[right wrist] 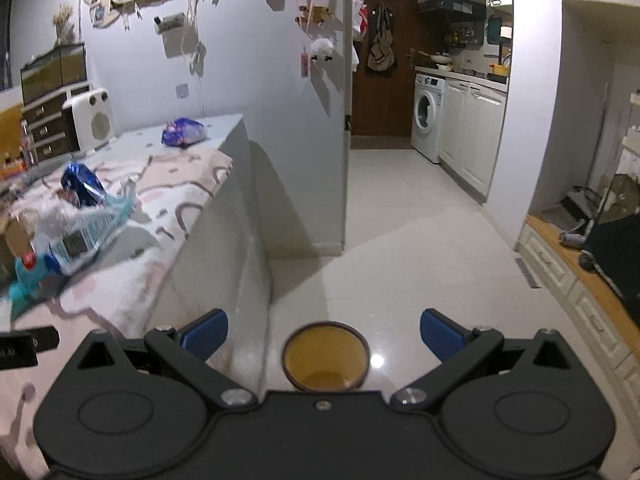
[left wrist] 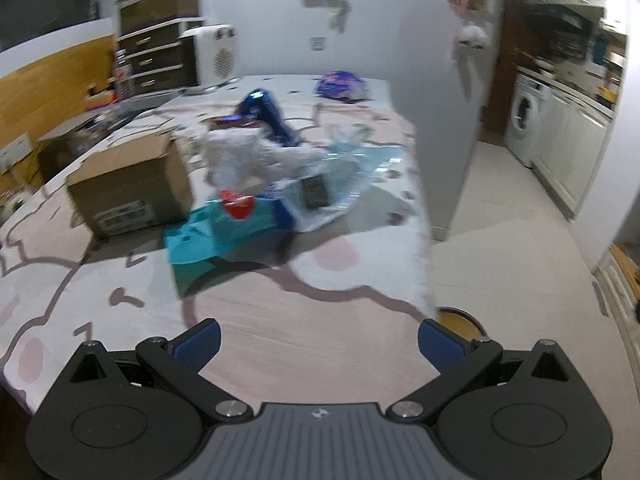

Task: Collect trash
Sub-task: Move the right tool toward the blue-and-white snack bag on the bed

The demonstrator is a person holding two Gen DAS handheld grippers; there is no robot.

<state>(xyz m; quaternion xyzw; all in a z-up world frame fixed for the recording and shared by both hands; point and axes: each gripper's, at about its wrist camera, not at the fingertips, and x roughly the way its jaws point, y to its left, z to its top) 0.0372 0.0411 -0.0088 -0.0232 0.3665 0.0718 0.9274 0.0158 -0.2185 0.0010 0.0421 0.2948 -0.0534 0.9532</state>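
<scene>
Trash lies in a heap on the pink patterned bed cover point(left wrist: 280, 320): a teal bag point(left wrist: 208, 236), a red wrapper point(left wrist: 238, 206), clear plastic film point(left wrist: 344, 184), crumpled white paper point(left wrist: 240, 156) and a shiny blue wrapper point(left wrist: 268, 112). A purple packet point(left wrist: 340, 86) lies apart near the far corner. My left gripper point(left wrist: 318, 344) is open, well short of the heap, with nothing between its fingers. My right gripper point(right wrist: 324, 332) is open above the floor beside the bed. A round bin point(right wrist: 326, 356) with a yellowish inside stands below it. The blue wrapper point(right wrist: 82, 188) and purple packet point(right wrist: 184, 132) show at left.
A cardboard box point(left wrist: 128, 188) sits on the bed left of the heap. A white heater point(left wrist: 212, 56) and drawers point(left wrist: 152, 60) stand behind. The bed's side panel point(right wrist: 224, 240) drops to a pale tiled floor point(right wrist: 400, 240). A washing machine point(right wrist: 428, 116) and cabinets line the passage.
</scene>
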